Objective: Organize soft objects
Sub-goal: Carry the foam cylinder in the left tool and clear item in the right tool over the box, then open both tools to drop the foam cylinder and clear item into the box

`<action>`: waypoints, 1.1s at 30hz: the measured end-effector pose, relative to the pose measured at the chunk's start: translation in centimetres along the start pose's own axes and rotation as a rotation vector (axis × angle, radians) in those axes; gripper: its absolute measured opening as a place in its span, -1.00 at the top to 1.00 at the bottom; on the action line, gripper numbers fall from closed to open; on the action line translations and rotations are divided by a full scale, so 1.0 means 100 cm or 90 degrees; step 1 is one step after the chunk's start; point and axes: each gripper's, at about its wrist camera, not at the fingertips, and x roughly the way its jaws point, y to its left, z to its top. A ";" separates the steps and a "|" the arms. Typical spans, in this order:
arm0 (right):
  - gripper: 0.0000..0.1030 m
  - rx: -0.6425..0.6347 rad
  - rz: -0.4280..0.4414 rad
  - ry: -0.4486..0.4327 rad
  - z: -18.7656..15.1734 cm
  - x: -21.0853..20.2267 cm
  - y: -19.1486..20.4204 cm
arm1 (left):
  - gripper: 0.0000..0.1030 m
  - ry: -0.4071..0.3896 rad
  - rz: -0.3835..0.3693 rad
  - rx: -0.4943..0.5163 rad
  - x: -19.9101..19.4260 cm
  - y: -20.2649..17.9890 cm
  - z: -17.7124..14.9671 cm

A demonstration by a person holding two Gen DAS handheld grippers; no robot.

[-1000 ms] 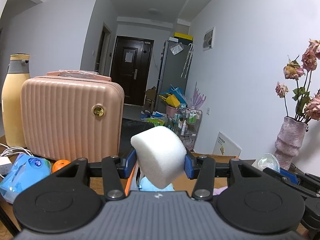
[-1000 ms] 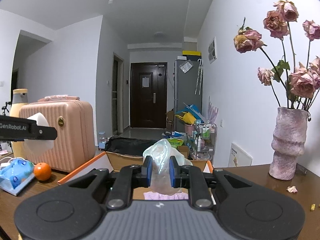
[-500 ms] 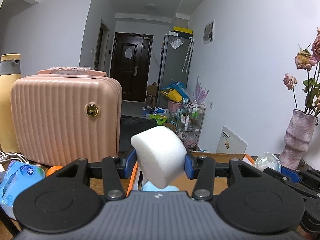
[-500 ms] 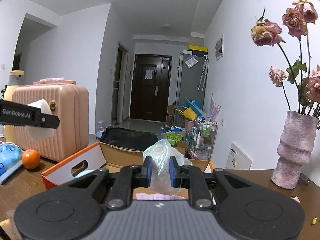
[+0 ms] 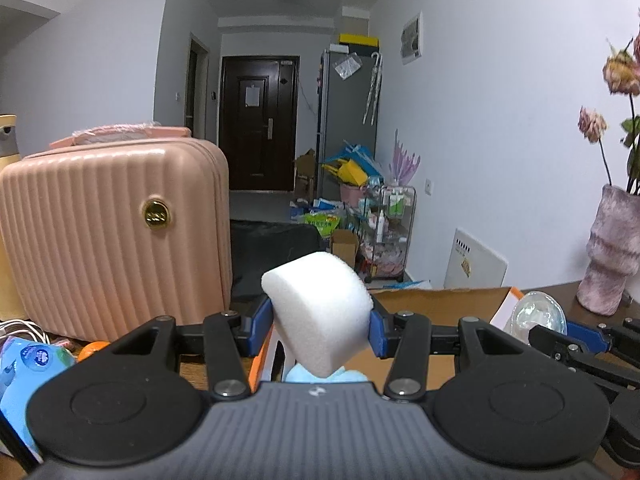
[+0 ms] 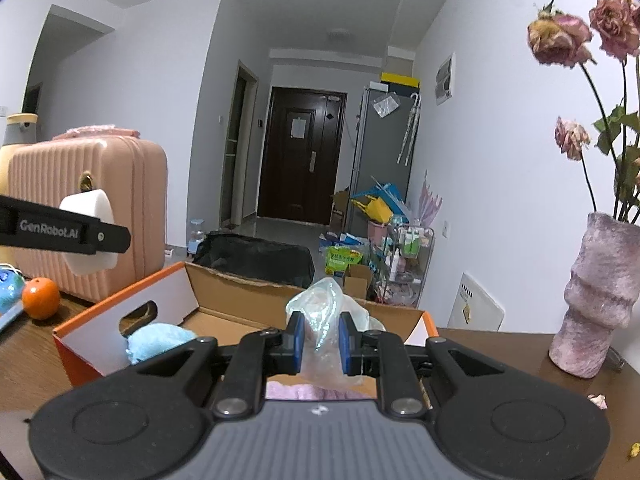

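The left hand-held gripper (image 5: pixel 320 326) clamped a white foam block (image 5: pixel 320 312) between its blue pads, the block standing up above the fingers and held in the air over the near left end of an open cardboard box (image 6: pixel 236 304). The right hand-held gripper (image 6: pixel 320 342) was closed tight on a crumpled clear plastic bag (image 6: pixel 326 320), which bulged above and below its pads and hung over the near side of the same box.

The box, orange-edged with white outer walls and a hand slot, sat on the wooden table (image 6: pixel 500 344) towards its middle. Inside it, a light blue soft cloth (image 6: pixel 158 340) lay against the left wall, and a pink soft item (image 6: pixel 296 392) showed just under the right gripper; how far it extended could not be told.

At the table's left edge stood a pink ribbed suitcase (image 5: pixel 112 232), with an orange (image 6: pixel 40 298) and a blue wipes packet (image 5: pixel 28 364) in front of it. A mottled pink vase (image 6: pixel 592 300) holding dried roses stood near the right edge, well apart from the box.
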 end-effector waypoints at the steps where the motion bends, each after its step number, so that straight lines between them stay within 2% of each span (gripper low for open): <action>1: 0.67 0.002 -0.001 0.005 0.000 0.003 0.001 | 0.05 0.005 0.002 0.002 0.004 -0.001 0.000; 5: 0.67 0.007 -0.002 0.011 -0.004 0.011 0.004 | 0.05 0.024 0.021 0.012 0.017 -0.005 -0.003; 9: 0.66 0.015 0.010 0.005 -0.009 0.012 0.005 | 0.05 0.039 0.019 0.014 0.026 -0.004 -0.008; 19: 0.66 0.027 -0.002 0.009 -0.013 0.014 0.005 | 0.05 0.041 0.024 0.019 0.030 -0.007 -0.013; 22: 0.58 0.027 -0.003 0.016 -0.013 0.016 0.004 | 0.02 0.039 0.023 0.021 0.029 -0.007 -0.013; 24: 0.38 0.027 -0.009 0.023 -0.014 0.018 0.004 | -0.12 0.037 0.021 0.019 0.028 -0.007 -0.012; 25: 0.31 0.029 -0.013 0.026 -0.015 0.019 0.003 | -0.36 0.034 0.019 0.013 0.027 -0.006 -0.013; 26: 0.08 0.032 -0.019 0.029 -0.015 0.019 0.002 | -0.53 0.030 0.022 0.005 0.026 -0.005 -0.013; 27: -0.23 0.035 -0.023 0.031 -0.015 0.019 0.001 | -0.57 0.024 0.030 0.002 0.025 -0.004 -0.013; 28: -0.39 0.040 -0.025 0.032 -0.015 0.019 0.000 | -0.68 0.020 0.035 0.000 0.024 -0.003 -0.012; 29: -0.69 0.046 -0.026 0.033 -0.015 0.019 -0.001 | -0.86 0.019 0.037 -0.005 0.024 -0.001 -0.011; 30: -0.87 0.050 -0.026 0.033 -0.015 0.019 -0.003 | -0.96 0.019 0.039 -0.013 0.025 0.001 -0.011; 32: -1.00 0.052 -0.031 0.034 -0.016 0.019 -0.004 | -1.00 0.013 0.047 -0.023 0.024 0.004 -0.011; 33: -1.00 0.050 -0.033 0.035 -0.016 0.020 -0.003 | -1.00 0.014 0.047 -0.025 0.024 0.004 -0.010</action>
